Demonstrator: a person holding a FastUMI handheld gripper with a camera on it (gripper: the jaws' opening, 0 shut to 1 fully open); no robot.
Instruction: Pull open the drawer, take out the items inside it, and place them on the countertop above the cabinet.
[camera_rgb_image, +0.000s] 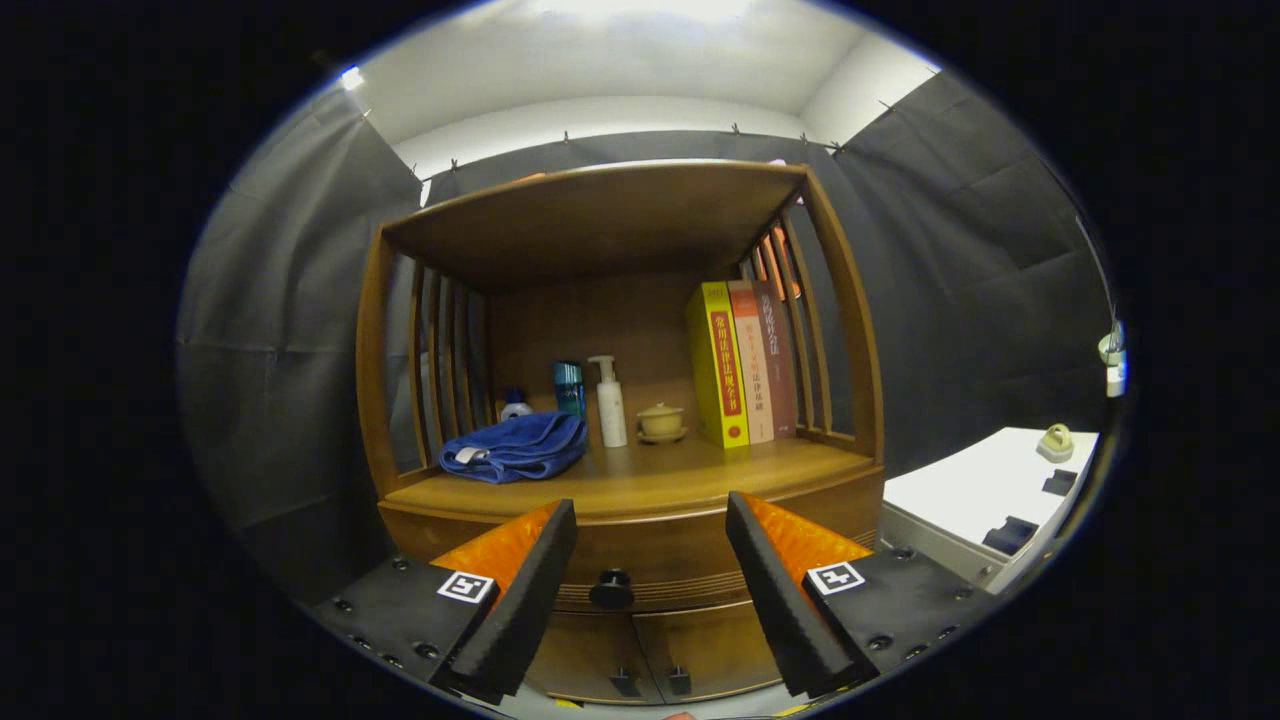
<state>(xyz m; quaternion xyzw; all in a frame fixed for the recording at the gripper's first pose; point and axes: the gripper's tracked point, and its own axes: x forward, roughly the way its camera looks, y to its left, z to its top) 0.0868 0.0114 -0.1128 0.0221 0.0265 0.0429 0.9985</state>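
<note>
Drawer knob (611, 589) between spread claw (651, 517) fingers

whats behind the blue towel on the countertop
Behind the towel stand a small blue-capped bottle and a teal box; the towel covers their lower parts. The open tongs hang before the shut drawer's knob.

Tool (650, 520): one unit, hand-held, pointing level and forward. Fingers (530, 585) standing spread wide apart, angled outward from base to tip, gripping nothing and touching nothing. A square marker tag is sitting on each finger mount.
</note>
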